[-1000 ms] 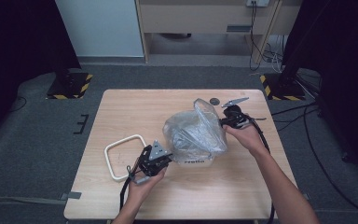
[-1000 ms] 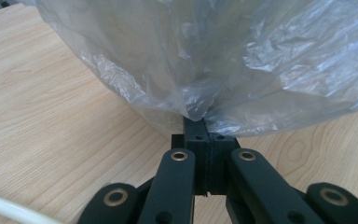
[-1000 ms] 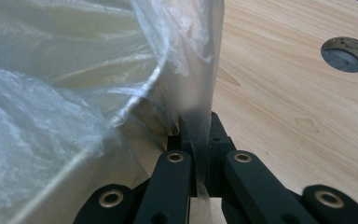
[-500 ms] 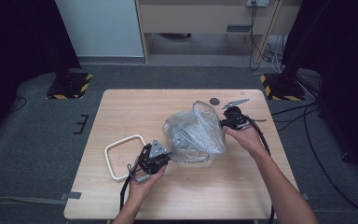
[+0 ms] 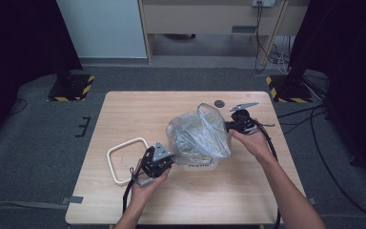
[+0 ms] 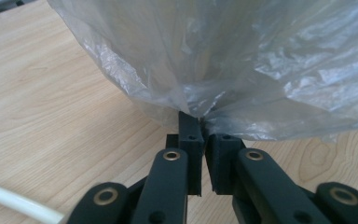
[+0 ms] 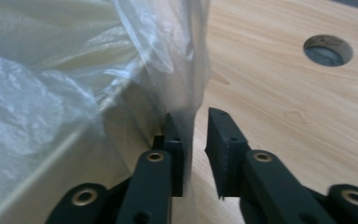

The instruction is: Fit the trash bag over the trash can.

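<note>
Here, line by line:
Bag: the clear plastic bag (image 5: 198,138) sits mid-desk (image 5: 138,105), draped over a pale box whose printed edge peeks out beneath it, and stretches between the two claws
Left claw: the left claw (image 5: 164,160) has its jaws nearly together, a gathered fold of film pinched at the tips; they have just been easing apart a little, with the film between them
Right claw: the right claw (image 5: 229,126) has also just been opening; a visible gap stands between its jaws, a hanging sheet of film lies in that gap against the left-hand jaw, and the other jaw is clear of it
Direction: the bag lies straight ahead of each claw, bulging up and over the tips; its long run goes from one claw across to the other
Nearer hand: judged level, both at the bag's edge
Left claw view: the pinch point (image 6: 200,116) up close
Right claw view: the slack sheet (image 7: 186,93), plus a round hole (image 7: 328,49) in the desk beyond
High view: a white loop (image 5: 124,160) just beside the left claw
</note>
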Available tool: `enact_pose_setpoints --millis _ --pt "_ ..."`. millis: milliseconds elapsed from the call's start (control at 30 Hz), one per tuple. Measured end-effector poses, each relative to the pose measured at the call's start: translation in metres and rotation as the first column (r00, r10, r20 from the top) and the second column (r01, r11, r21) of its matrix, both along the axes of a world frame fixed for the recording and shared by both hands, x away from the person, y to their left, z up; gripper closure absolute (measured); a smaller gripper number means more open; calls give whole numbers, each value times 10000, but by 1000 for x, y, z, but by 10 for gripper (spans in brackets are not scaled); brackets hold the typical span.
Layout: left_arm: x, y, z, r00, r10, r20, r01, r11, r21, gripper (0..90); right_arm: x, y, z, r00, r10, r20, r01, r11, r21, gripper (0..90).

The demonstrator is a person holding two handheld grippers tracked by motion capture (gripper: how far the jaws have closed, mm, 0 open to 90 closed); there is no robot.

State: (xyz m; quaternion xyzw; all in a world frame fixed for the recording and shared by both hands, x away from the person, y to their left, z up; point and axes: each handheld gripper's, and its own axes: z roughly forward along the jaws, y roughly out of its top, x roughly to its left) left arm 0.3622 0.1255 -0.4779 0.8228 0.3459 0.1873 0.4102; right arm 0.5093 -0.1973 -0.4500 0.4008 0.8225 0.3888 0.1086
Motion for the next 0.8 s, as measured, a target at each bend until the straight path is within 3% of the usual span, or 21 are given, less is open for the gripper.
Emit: enact_pose_setpoints --millis 300,433,633,800 --pt "-6 7 5 9997 108 235 -107 9999 -67 792 -6 -12 14 9967 -351 729 323 9987 399 649" --pt "-8 11 7 9971 304 703 -284 9992 -287 688 -9 -15 20 9945 -378 982 325 9979 553 621" --pt "-13 20 12 9955 533 785 -488 9971 -581 539 -11 -17 25 9933 -411 1080 344 9974 628 608" --pt "-21 25 14 9953 376 891 -318 9974 -651 458 -10 -20 24 9930 -486 1076 429 9976 539 608"
